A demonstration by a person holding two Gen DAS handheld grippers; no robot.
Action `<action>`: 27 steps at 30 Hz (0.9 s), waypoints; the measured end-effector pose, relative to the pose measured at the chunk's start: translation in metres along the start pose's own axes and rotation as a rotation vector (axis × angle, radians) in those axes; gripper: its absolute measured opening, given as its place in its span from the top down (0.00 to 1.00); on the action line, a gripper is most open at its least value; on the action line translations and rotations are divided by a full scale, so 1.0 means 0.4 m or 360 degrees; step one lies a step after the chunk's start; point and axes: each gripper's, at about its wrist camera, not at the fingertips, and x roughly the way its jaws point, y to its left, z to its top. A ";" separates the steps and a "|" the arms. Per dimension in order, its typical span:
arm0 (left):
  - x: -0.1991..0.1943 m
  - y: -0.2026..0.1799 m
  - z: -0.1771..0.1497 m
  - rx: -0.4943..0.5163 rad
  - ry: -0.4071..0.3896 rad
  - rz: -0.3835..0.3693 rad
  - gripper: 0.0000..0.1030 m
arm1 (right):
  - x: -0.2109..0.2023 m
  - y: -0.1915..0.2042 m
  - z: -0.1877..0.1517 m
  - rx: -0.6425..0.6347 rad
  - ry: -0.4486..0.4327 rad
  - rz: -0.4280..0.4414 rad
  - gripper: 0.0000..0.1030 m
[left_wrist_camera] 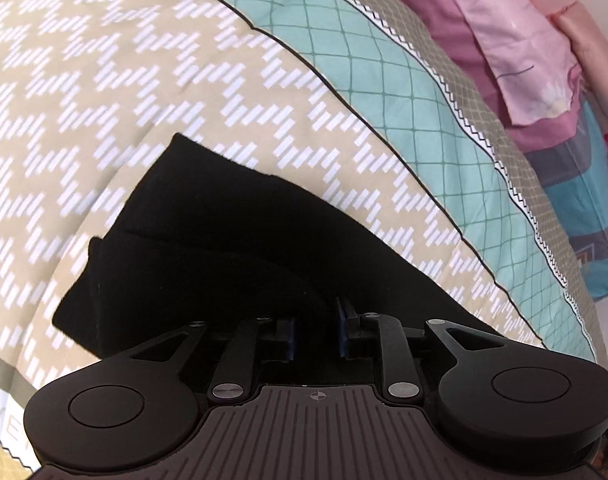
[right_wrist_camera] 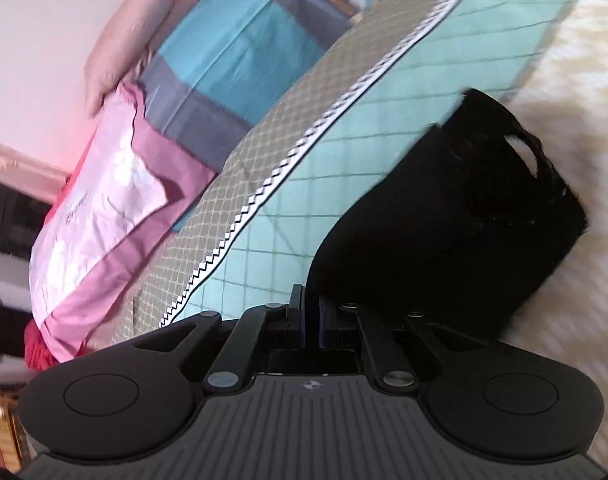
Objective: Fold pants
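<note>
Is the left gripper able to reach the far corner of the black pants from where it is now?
Probably yes. The left gripper already sits at the near edge of the black pants, and only flat bedspread lies around that far corner; nothing stands between.

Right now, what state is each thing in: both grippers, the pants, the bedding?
left gripper: narrowly parted, black cloth between its fingers
right gripper: nearly shut, pinching a pants edge
black pants: partly folded, layered, lying on the bedspread
bedspread: spread flat
pillows: stacked beyond the bedspread's edge
</note>
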 end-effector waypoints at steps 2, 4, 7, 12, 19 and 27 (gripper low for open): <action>0.006 0.004 0.008 -0.0012 0.0037 -0.0054 0.06 | 0.010 -0.009 0.005 0.0037 -0.0033 0.0076 0.78; -0.005 0.024 0.010 -0.0056 0.0035 -0.0145 0.00 | -0.007 -0.020 0.006 0.0035 -0.0092 0.0175 0.53; -0.047 0.049 0.014 -0.0168 -0.0146 -0.0313 0.00 | -0.084 -0.052 0.003 -0.0002 -0.0357 0.0206 0.37; -0.131 0.098 -0.007 -0.0333 -0.0484 -0.0290 0.00 | -0.220 -0.131 -0.058 0.0027 -0.0664 0.0012 0.36; -0.158 0.057 -0.086 -0.0109 -0.0572 -0.0018 0.00 | -0.244 -0.079 -0.235 -0.0458 -0.0632 -0.0188 0.38; -0.143 0.033 -0.213 0.0151 -0.0512 0.0068 0.00 | -0.111 0.314 -0.590 -0.1943 -0.0081 0.0372 0.19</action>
